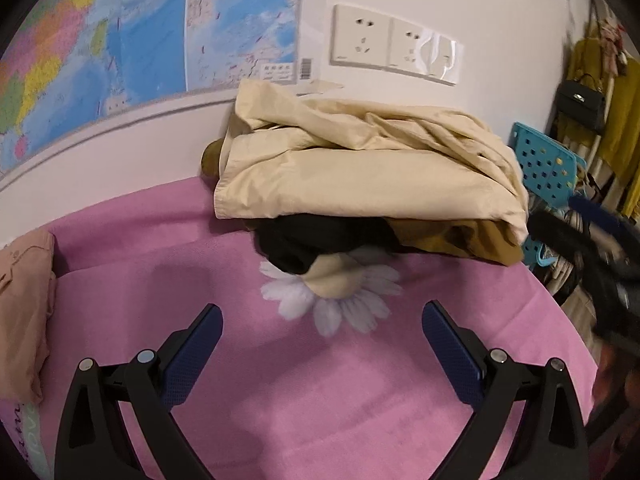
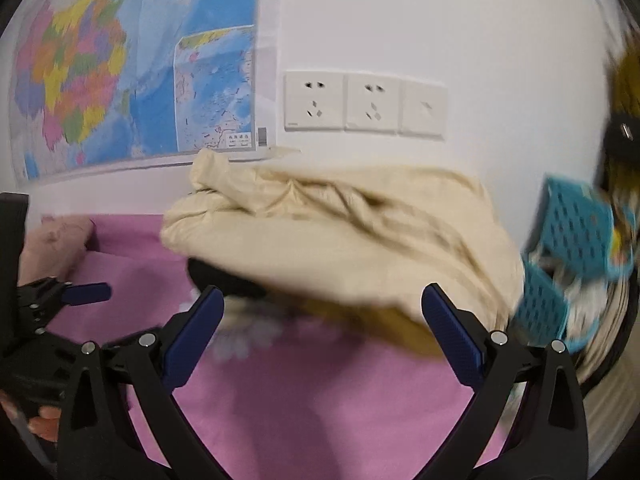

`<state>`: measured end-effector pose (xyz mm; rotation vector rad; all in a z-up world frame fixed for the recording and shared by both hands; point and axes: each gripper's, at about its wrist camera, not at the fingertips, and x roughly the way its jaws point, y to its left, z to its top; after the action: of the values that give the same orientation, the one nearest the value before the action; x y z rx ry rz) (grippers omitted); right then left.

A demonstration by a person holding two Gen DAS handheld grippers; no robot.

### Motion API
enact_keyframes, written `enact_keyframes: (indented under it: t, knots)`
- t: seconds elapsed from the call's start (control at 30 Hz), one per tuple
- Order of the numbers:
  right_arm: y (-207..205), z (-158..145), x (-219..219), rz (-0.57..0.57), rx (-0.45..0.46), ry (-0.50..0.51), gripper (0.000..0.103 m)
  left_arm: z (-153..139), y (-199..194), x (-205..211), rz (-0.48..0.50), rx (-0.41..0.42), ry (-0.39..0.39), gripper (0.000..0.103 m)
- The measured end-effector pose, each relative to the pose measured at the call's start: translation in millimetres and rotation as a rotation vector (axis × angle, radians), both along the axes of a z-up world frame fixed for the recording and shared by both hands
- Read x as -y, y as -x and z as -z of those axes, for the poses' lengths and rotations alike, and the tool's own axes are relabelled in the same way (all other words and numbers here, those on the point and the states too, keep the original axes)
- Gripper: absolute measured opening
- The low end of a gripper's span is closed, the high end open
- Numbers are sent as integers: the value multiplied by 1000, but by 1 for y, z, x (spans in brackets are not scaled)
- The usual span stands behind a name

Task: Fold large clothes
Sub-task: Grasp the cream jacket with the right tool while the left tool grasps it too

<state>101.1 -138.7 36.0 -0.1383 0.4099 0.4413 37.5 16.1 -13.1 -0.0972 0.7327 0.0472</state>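
A pile of clothes lies on the pink bed sheet (image 1: pixel 320 400) against the wall. A cream garment (image 1: pixel 360 176) is on top, with a black garment (image 1: pixel 312 240) and a mustard-brown garment (image 1: pixel 472 240) under it. My left gripper (image 1: pixel 322 320) is open and empty, a short way in front of the pile. My right gripper (image 2: pixel 322 304) is open and empty, close to the cream garment (image 2: pixel 340 240), with the mustard-brown garment (image 2: pixel 392 324) peeking out below. The left gripper also shows at the left of the right wrist view (image 2: pixel 86 294). The right wrist view is blurred.
A pink pillow (image 1: pixel 24 312) lies at the left. A blue perforated rack (image 1: pixel 548 168) and hanging clothes (image 1: pixel 624 120) stand off the bed's right edge. A map (image 1: pixel 140 40) and wall sockets (image 1: pixel 392 44) are on the wall behind the pile.
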Motion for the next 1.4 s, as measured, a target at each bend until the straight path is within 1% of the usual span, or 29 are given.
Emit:
enact_keyframes:
  t: [0.1,0.23,0.3,0.33,0.4,0.47,0.57,0.6,0.63,0.7,0.73,0.77,0.8,0.83,0.87,0.9,0.97,1.03,1.07,1.1,1.13,1.17,1.2,1.23,1.27,1.3,1.33,1.4]
  knots:
    - [-41,-12,-25,-54,18,85,98,4,-17,-10,-24,-13,8,96]
    - [-85,-17,-58,-133,2,168,96,10,-38,-24,-58,-23,23,96]
    - [-101,-16,-76,-174,-2,217,89,14,-47,-31,-76,-35,22,96]
    - [-109,-13,-88,-213,-6,259,88,15,-50,-33,-83,-36,22,96]
    - [-118,-7,-108,-261,-1,329,82,17,-55,-38,-96,-38,20,96]
    - [-124,1,-122,-293,-3,380,78,19,-59,-41,-102,-36,17,96]
    - [-131,6,-132,-317,-3,415,55,22,-65,-45,-104,-41,12,96]
    - [-132,4,-131,-328,-4,410,30,22,-65,-47,-105,-40,12,96]
    - [-131,-2,-127,-361,-19,388,18,23,-67,-50,-109,-39,12,96]
    - [-129,-18,-117,-336,4,377,13,23,-67,-53,-112,-35,11,96]
    - [-125,-34,-105,-321,32,332,12,23,-67,-55,-115,-31,7,96]
    - [-123,-47,-94,-315,42,275,12,23,-68,-57,-115,-26,2,96]
    - [-121,-60,-83,-311,43,215,14,23,-69,-59,-115,-18,-5,96]
    - [-120,-68,-76,-314,36,187,18,23,-69,-60,-118,-15,-8,96]
    - [-120,-68,-75,-319,29,204,30,24,-72,-63,-118,-13,-5,96]
    - [-119,-66,-78,-324,28,231,44,24,-74,-65,-119,-13,-1,96]
    - [-119,-50,-93,-350,21,321,57,25,-77,-70,-125,-13,4,96]
    - [-121,-36,-107,-374,8,396,60,26,-77,-73,-128,-12,1,96]
    - [-123,-29,-115,-373,11,428,70,27,-77,-75,-128,-11,1,96]
    - [-127,-25,-118,-362,20,447,73,28,-75,-77,-129,-12,1,96]
    - [-132,-20,-123,-352,32,465,73,29,-76,-76,-130,-13,3,96]
    - [-136,-17,-128,-355,25,467,72,30,-76,-78,-128,-16,5,96]
    - [-139,-16,-131,-364,14,463,60,31,-76,-81,-127,-19,4,96]
    - [-140,-17,-132,-378,11,460,46,32,-77,-77,-125,-18,6,96]
    - [-141,-22,-134,-380,13,464,14,32,-76,-77,-120,-16,8,96]
    - [-139,-33,-131,-356,36,467,13,31,-74,-75,-114,-15,9,96]
    - [-136,-41,-128,-347,48,448,12,30,-73,-76,-106,-5,10,96]
    - [-126,-76,-110,-327,81,355,10,28,-70,-70,-86,15,16,96]
